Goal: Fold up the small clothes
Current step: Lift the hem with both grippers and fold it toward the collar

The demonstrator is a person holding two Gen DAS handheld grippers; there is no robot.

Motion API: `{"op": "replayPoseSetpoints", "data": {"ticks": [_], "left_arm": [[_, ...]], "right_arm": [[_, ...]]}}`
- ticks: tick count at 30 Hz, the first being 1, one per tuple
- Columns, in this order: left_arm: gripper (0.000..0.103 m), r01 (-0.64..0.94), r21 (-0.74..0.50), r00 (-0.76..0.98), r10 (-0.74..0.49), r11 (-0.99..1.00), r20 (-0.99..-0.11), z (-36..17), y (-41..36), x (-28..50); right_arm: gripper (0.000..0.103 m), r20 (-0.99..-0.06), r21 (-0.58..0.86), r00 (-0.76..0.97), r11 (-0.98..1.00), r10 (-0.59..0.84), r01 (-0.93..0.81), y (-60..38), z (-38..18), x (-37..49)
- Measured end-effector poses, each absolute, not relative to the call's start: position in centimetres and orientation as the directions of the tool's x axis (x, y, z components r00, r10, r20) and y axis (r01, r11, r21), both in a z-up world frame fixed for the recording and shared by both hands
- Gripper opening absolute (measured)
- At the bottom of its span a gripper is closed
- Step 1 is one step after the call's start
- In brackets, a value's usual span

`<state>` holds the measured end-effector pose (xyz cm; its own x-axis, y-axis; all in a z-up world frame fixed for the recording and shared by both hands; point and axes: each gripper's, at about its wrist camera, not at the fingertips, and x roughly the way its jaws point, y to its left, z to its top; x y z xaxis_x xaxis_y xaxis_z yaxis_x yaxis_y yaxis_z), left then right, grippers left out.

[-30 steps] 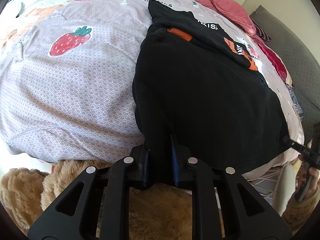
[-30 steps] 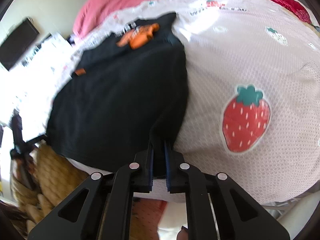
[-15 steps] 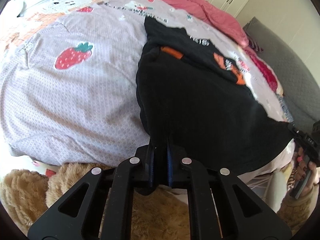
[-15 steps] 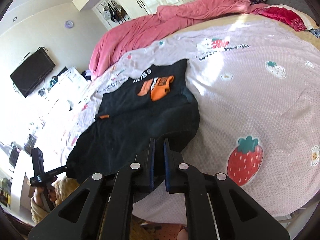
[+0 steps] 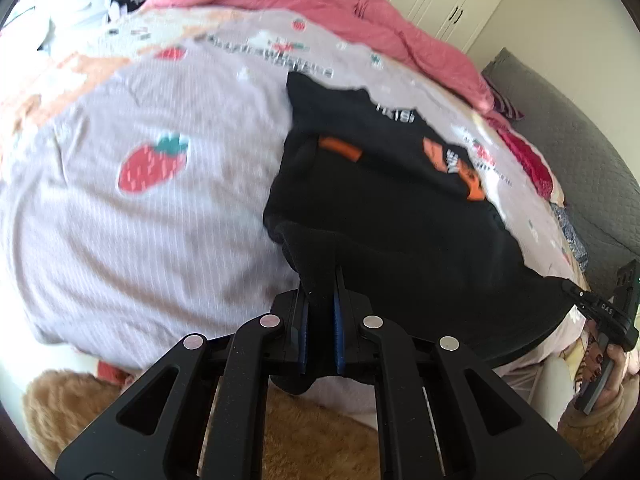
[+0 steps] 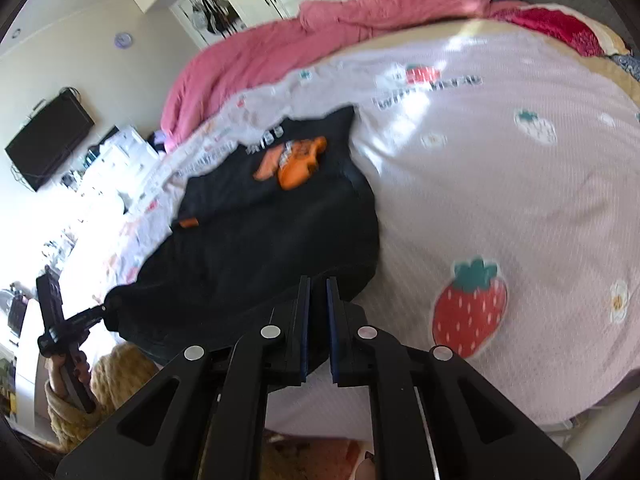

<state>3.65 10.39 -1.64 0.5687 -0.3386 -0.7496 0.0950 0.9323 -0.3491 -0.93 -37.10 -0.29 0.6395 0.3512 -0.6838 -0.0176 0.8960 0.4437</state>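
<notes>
A small black garment (image 5: 400, 240) with an orange print (image 5: 460, 168) lies on the strawberry-patterned bedspread (image 5: 140, 220). Its near hem is raised and stretched between both grippers. My left gripper (image 5: 322, 292) is shut on the hem's left corner, with fabric bunched between the blue pads. At the far right of this view, my right gripper (image 5: 576, 296) pinches the other corner. In the right wrist view, my right gripper (image 6: 318, 284) is shut on the black garment (image 6: 260, 248) at its near right corner. The left gripper (image 6: 102, 312) holds the far-left corner there.
A pink duvet (image 5: 320, 8) is heaped along the far side of the bed. A grey padded surface (image 5: 580, 140) and a red cloth (image 6: 560, 28) border the bed's edge. A television (image 6: 48, 140) hangs on the wall. Fluffy tan fabric (image 5: 312, 440) sits below the grippers.
Both grippers have risen with the garment's near hem, lifting it off the bed edge. The left gripper's jaws closed tighter on the fabric. More of the room shows beyond the bed.
</notes>
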Motion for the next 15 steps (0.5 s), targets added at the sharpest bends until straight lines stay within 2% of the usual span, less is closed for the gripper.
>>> {"op": "replayPoseSetpoints", "data": {"ticks": [6, 15], "left_arm": [[0.005, 0.072, -0.351, 0.513, -0.336, 0.934, -0.79, -4.0, 10.6, 3.0], [0.009, 0.059, -0.345, 0.478, -0.33, 0.937, -0.814, -5.2, 10.5, 2.3]], "right_arm": [[0.008, -0.748, 0.446, 0.556, 0.895, 0.364, 0.014, -36.8, -3.6, -1.7], [0.021, -0.773, 0.481, 0.482, 0.877, 0.414, 0.018, -37.0, -6.6, -2.2]]}}
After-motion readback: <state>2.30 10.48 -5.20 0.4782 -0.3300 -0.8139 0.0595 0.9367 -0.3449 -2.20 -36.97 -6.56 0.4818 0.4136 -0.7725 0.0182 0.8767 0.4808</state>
